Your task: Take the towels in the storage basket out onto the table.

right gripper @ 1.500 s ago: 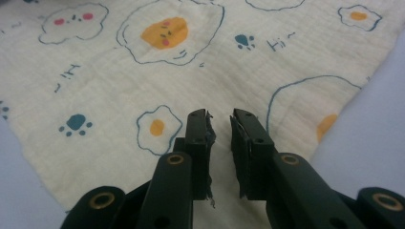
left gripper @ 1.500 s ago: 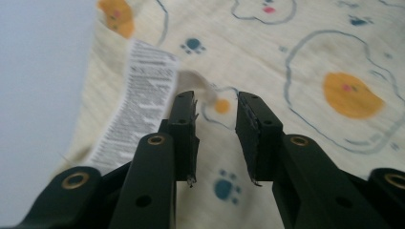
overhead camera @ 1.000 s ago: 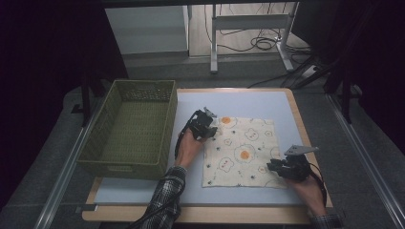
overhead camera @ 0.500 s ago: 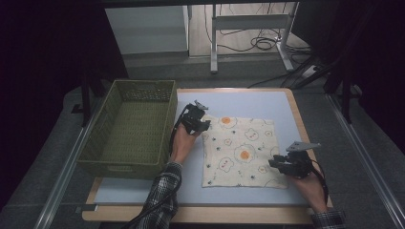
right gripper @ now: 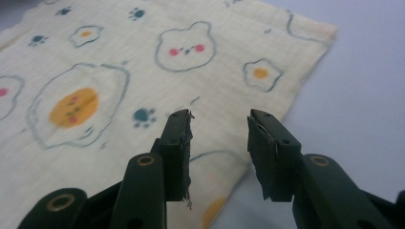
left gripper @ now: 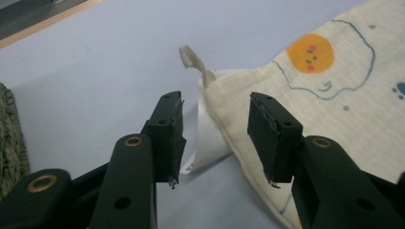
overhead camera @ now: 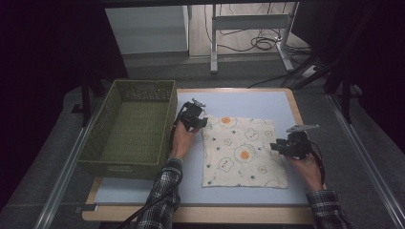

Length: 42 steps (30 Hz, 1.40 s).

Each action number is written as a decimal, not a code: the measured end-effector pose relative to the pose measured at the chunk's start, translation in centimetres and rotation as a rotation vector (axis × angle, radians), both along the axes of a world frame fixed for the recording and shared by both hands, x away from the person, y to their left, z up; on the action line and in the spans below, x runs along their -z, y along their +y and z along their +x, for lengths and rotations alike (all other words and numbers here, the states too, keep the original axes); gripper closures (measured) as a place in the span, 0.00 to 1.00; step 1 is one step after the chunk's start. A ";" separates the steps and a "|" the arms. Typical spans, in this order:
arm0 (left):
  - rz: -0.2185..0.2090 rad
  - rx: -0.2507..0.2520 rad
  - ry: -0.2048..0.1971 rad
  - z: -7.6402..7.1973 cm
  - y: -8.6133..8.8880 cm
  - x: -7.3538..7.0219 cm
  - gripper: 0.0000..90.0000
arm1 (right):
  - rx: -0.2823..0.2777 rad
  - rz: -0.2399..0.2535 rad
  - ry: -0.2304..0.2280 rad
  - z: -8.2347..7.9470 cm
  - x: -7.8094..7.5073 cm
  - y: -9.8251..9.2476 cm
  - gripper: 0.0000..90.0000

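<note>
A cream cloth [overhead camera: 243, 150] printed with fried eggs and bear faces lies flat on the pale blue tabletop [overhead camera: 248, 101]. My left gripper [overhead camera: 199, 119] is at the cloth's far left corner, open. In the left gripper view the jaws straddle that corner [left gripper: 224, 102], where a white label [left gripper: 206, 143] and a small loop [left gripper: 191, 59] stick out. My right gripper [overhead camera: 276, 147] hovers open over the cloth's right edge. The right gripper view shows the cloth [right gripper: 119, 81] below its parted jaws, with nothing between them.
A green woven basket [overhead camera: 131, 126] stands at the table's left side, close beside the left hand. The table's wooden rim [overhead camera: 200, 214] runs along the near edge. Metal stand legs and cables [overhead camera: 260, 43] lie on the floor beyond the table.
The left gripper has moved slightly away and left toward the cloth's far left corner. The right gripper has shifted a little right, to the cloth's right edge.
</note>
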<state>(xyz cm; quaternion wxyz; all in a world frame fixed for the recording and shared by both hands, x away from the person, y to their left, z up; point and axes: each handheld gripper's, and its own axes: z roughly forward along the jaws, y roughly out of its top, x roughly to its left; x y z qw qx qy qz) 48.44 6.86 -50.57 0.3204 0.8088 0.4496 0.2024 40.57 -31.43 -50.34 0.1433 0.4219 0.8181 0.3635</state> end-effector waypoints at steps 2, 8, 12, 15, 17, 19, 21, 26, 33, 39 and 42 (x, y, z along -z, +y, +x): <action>0.001 -0.006 0.000 0.3 -0.2 0.2 0.63 | 0.016 0.001 0.003 0.8 0.0 -0.2 0.66; 0.010 -0.010 0.000 1.1 -0.6 0.8 0.64 | 0.048 0.006 0.007 3.2 -0.1 -0.7 0.69; 0.014 -0.018 0.006 1.4 -0.5 1.4 0.66 | 0.057 -0.012 -0.004 4.7 -0.1 -0.7 0.75; 0.009 -0.022 0.013 1.5 -0.3 1.7 0.67 | 0.071 -0.012 -0.018 5.8 -0.1 -0.6 0.78; 0.012 -0.024 0.013 1.5 -0.2 1.8 0.67 | 0.072 -0.014 -0.022 6.2 -0.1 -0.6 0.78; -0.002 -0.028 0.019 1.6 -0.2 2.0 0.67 | 0.091 -0.028 -0.032 7.4 0.0 -0.3 0.78; 0.002 -0.026 0.024 1.6 -0.2 2.3 0.66 | 0.102 -0.031 -0.038 8.1 0.0 -0.1 0.78; -0.021 -0.035 0.014 1.7 0.0 2.7 0.62 | 0.124 -0.046 -0.036 9.5 0.4 0.3 0.77; -0.071 -0.034 0.018 1.8 0.4 3.1 0.64 | 0.128 -0.082 -0.032 10.6 1.3 1.0 0.75; -0.106 0.006 0.046 1.6 -0.1 3.0 0.94 | 0.120 -0.063 -0.004 10.9 1.2 1.4 0.94; -0.054 0.012 0.019 1.2 -0.5 2.8 0.98 | 0.130 -0.079 0.007 10.8 1.0 1.7 0.95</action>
